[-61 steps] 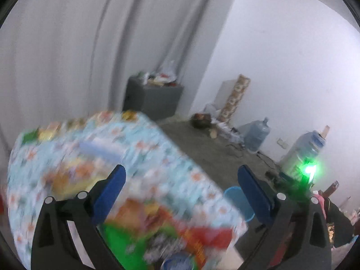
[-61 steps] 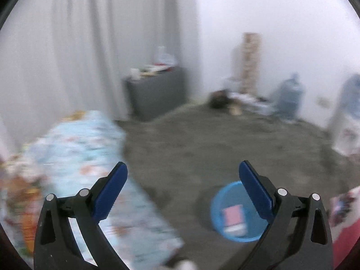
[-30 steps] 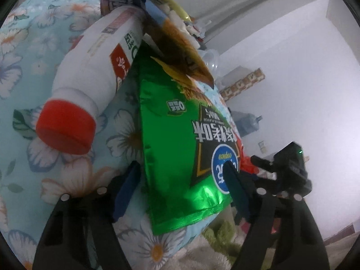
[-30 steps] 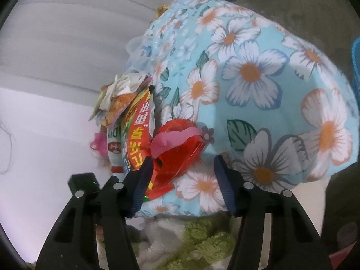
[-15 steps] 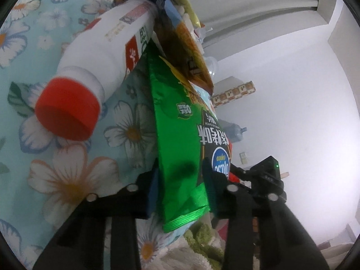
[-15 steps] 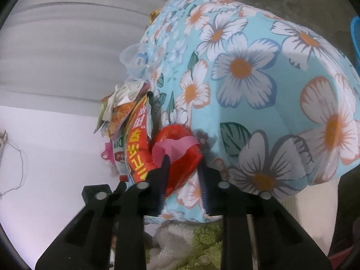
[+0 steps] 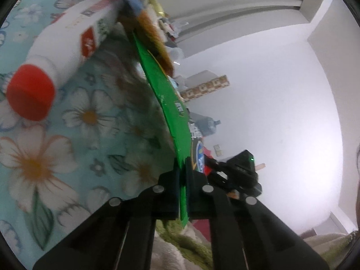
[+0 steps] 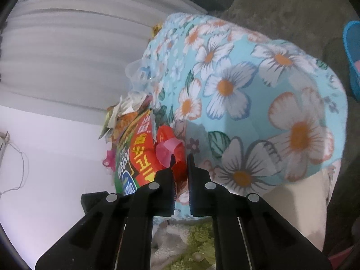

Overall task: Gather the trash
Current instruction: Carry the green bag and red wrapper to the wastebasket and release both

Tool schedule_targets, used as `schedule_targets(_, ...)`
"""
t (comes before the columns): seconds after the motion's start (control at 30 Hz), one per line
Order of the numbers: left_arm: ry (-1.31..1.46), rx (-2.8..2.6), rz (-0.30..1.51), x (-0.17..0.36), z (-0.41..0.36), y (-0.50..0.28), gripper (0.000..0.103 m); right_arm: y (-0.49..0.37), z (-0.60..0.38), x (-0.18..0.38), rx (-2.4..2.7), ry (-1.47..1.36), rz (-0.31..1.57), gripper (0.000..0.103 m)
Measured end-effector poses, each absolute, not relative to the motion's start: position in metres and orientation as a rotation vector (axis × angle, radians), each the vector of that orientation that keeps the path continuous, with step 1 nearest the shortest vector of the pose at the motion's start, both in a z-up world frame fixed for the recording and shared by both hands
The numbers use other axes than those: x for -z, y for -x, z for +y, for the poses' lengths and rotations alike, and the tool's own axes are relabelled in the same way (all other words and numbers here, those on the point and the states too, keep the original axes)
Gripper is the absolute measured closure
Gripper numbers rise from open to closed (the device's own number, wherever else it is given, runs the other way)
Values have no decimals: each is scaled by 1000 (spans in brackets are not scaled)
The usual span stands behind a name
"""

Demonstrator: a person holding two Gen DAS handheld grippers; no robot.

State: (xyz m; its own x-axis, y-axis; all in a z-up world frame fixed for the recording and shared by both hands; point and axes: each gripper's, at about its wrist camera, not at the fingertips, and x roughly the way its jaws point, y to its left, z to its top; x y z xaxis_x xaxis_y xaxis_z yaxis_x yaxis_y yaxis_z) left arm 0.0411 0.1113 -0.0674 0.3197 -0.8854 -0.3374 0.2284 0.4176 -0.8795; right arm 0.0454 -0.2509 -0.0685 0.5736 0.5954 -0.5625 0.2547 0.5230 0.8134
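While the left gripper (image 7: 182, 168) clamps a green snack bag (image 7: 171, 103), the right gripper (image 8: 180, 164) is closing on a red wrapper (image 8: 172, 144).

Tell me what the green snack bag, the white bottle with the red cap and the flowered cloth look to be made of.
Green snack bag: thin glossy plastic film, likely foil-lined; it shines and stands edge-on, flat as a sheet.
White bottle: opaque, smooth plastic with a printed label; its red cap looks like matte moulded plastic.
Flowered cloth: soft woven fabric, printed; it drapes and folds over the edge.
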Motion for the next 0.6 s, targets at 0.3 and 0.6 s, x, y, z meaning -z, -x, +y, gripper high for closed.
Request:
schedule_targets(0.3,845,951,959,55,98,-28,102,-29,-272,54,-221,-1025,901,97)
schedule_targets(0.6,703,1097,868,17,68,-18,103,-7,-308,31,-181,-1043,766,97)
